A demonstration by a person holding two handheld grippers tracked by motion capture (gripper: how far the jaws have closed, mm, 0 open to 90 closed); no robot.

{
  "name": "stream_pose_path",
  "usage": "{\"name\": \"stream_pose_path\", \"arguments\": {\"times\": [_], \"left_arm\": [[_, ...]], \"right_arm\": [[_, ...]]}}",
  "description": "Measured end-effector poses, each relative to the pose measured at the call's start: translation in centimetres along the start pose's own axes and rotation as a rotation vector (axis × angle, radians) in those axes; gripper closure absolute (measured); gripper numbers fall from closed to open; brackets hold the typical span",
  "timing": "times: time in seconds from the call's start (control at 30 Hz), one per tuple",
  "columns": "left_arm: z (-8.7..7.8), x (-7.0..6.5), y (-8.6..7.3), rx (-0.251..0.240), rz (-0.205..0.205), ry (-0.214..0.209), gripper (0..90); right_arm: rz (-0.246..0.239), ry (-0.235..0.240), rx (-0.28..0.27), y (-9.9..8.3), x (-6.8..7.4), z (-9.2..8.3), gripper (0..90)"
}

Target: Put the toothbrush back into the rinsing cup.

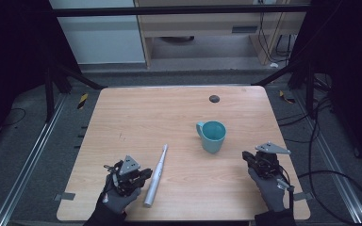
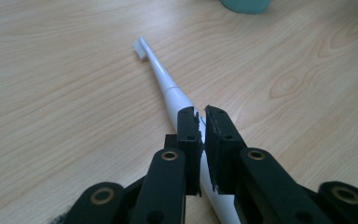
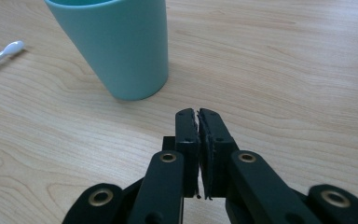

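— Two things on the worktop (image 1: pixel 122 117) concern us: the toothbrush (image 1: pixel 155 176) lying flat near our left gripper (image 1: pixel 147 173), and the teal cup (image 1: pixel 212 135) standing upright ahead of our right gripper (image 1: pixel 246 156).

— How do the grippers stand?

— In the left gripper view our left one hangs above the toothbrush handle with only a narrow slit between its jaws, grasping nothing. In the right gripper view the right one is all but clenched, empty, and short of the cup.

— So where could it go wrong for us?

— That slit looks narrower than the handle. If we come down like this, we would likely land on top of the handle and roll it aside. It is round and smooth, so we think it would slip easily.

— And the cup?

— It looks light and tapers toward its base. A nudge from our closed right gripper could slide or tip it. Lifted by one end, the toothbrush might also swing and knock the rim.
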State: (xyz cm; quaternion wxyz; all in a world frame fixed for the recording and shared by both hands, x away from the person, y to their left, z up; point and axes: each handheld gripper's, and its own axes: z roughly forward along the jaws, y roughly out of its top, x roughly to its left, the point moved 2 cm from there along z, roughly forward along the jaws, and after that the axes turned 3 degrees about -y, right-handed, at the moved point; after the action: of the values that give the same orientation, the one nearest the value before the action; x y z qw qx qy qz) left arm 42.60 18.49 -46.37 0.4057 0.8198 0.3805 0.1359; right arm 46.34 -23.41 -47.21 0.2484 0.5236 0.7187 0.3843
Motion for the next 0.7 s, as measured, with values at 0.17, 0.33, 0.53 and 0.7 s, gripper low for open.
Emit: {"name": "stream_pose_path", "arguments": {"times": [0.17,0.33,0.53,0.7], "left_arm": [[-0.2,0.6,0.3,0.0,-0.052,0.026,72.6],[0.0,0.6,0.6,0.015,-0.072,0.039,60.5],[0.1,0.6,1.1,0.033,-0.082,0.042,45.8],[0.7,-0.1,1.3,0.054,-0.075,0.03,39.2]], "right_arm": [[0.012,0.003,0.001,0.0,-0.1,0.0,81.7],[0.009,-0.013,-0.009,0.0,-0.4,0.0,76.7],[0.006,-0.025,-0.004,0.1,-0.6,0.2,70.6],[0.002,-0.033,-0.02,0.3,-0.6,0.1,67.1]]}}
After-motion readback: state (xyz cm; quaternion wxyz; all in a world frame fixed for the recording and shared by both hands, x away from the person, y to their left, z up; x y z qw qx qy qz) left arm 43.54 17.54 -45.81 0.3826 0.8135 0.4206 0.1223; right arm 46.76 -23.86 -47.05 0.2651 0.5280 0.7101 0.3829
